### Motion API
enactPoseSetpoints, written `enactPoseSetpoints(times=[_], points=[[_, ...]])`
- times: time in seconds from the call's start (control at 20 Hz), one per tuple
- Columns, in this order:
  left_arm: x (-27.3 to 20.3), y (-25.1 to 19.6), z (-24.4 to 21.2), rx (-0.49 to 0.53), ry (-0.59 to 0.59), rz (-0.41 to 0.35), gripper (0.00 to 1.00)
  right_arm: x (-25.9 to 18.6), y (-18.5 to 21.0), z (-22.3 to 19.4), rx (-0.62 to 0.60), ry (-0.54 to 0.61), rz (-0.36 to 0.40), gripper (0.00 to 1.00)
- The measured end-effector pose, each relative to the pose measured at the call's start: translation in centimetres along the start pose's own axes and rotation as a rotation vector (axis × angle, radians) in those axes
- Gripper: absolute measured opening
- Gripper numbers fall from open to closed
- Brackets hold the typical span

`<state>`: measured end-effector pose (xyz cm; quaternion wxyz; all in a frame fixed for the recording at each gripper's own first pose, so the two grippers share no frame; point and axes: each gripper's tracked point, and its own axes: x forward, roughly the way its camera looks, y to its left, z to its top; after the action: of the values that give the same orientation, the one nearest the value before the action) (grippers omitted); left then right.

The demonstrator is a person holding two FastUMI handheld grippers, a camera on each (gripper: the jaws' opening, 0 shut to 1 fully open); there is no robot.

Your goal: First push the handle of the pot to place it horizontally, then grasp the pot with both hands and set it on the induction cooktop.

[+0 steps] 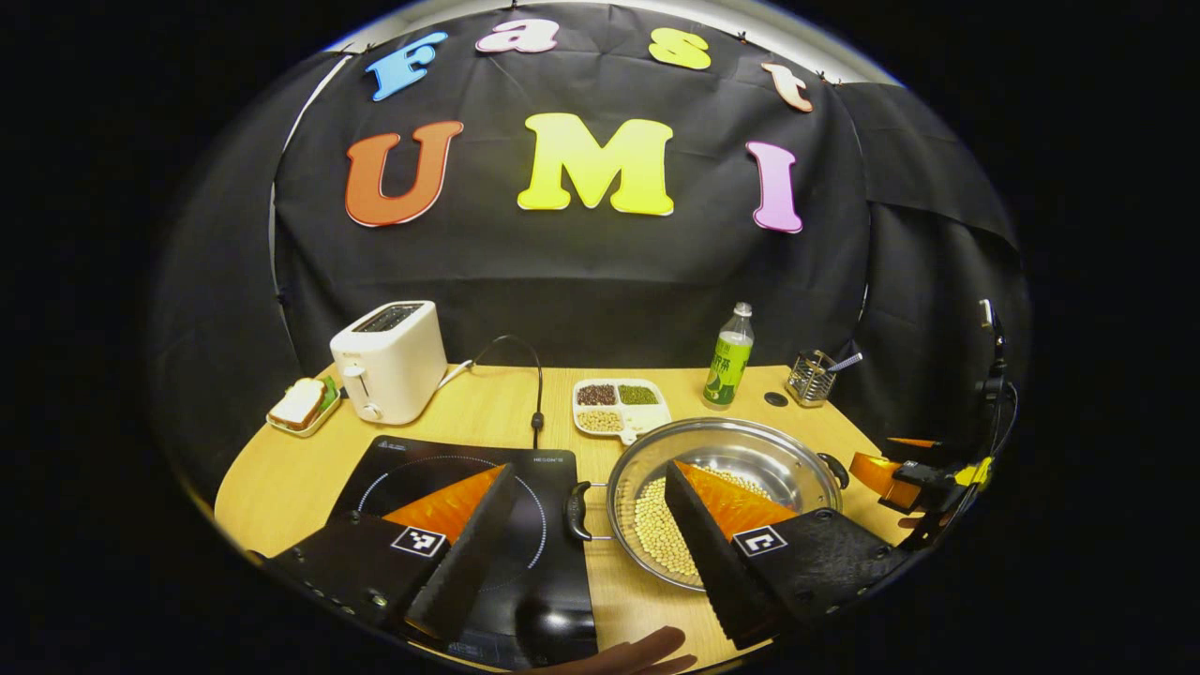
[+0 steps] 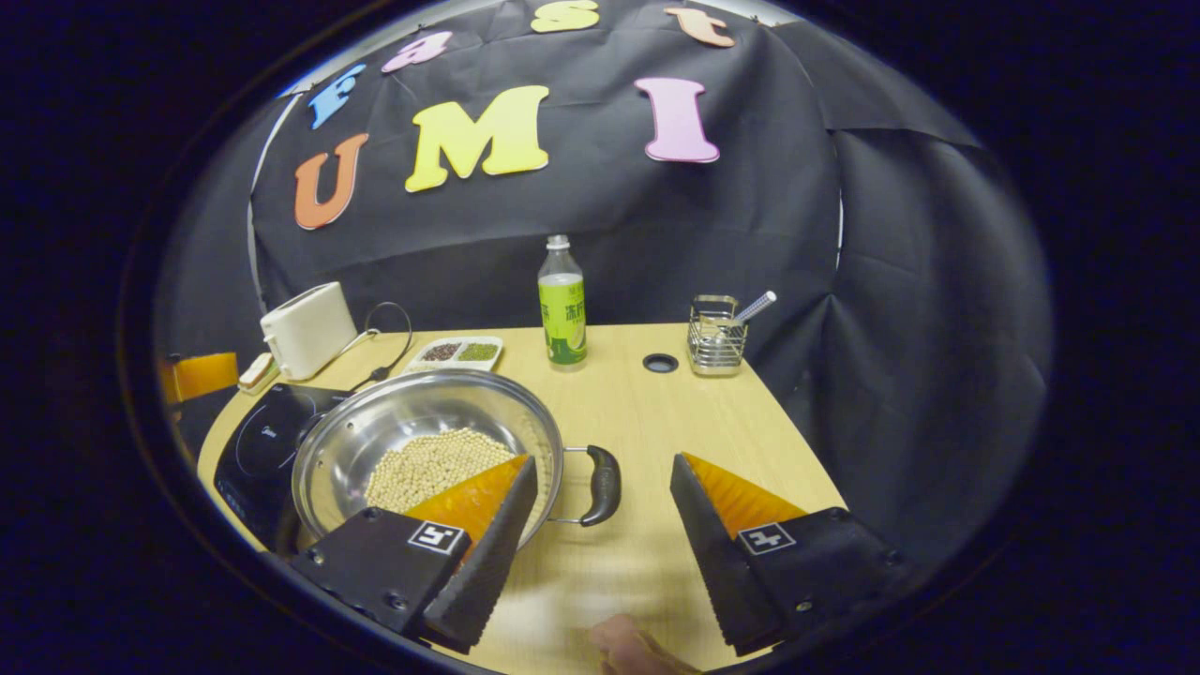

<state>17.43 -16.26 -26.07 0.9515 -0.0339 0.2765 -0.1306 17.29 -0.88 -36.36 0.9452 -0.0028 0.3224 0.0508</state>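
A steel pot [image 1: 750, 433] holding soybeans [image 1: 656, 534] stands on the wooden table, just right of the black induction cooktop [image 1: 553, 562]. Its two black handles [image 1: 577, 511] lie horizontally, one on each side. My left gripper [image 1: 591, 469] is open, its fingers straddling the pot's left handle without touching it. In the right gripper view the pot [image 2: 403, 412] sits at the left, with the cooktop [image 2: 258, 441] behind it. My right gripper [image 2: 603, 461] is open around the right handle [image 2: 602, 485], one finger over the pot's rim. The right gripper [image 1: 900, 478] also appears beyond the pot's far side.
At the back stand a white toaster [image 1: 389, 361] with its cable, a sandwich on a plate [image 1: 302, 405], a divided tray of beans [image 1: 619, 408], a green bottle [image 1: 729, 361] and a wire holder [image 1: 811, 377]. A cable hole [image 2: 660, 362] lies near the holder.
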Motion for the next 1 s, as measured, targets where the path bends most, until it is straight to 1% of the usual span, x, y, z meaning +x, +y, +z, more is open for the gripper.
enactPoseSetpoints(times=[0.25,0.55,0.7,0.75,0.85,1.0], points=[[2.7,-0.7,-2.4,0.005,0.081,-0.016,0.95,2.2,0.8,-0.4,-0.004,0.044,0.022,0.92],[5.4,-0.9,-3.9,-0.034,0.126,-0.035,0.96,5.4,0.2,-1.5,-0.048,0.096,-0.011,0.91],[6.6,-0.8,-4.7,-0.036,0.146,-0.03,0.96,6.4,-0.1,-1.7,-0.064,0.095,-0.023,0.93],[6.8,-0.6,-5.0,-0.027,0.147,-0.021,0.96,6.5,-0.1,-1.7,-0.065,0.094,-0.02,0.95],[7.4,-0.3,-5.5,-0.013,0.16,-0.006,0.96,6.8,-0.1,-1.9,-0.069,0.098,-0.01,0.95],[8.0,-0.1,-6.4,-0.026,0.187,-0.009,0.96,7.3,0.0,-2.2,-0.066,0.096,0.016,0.95]])
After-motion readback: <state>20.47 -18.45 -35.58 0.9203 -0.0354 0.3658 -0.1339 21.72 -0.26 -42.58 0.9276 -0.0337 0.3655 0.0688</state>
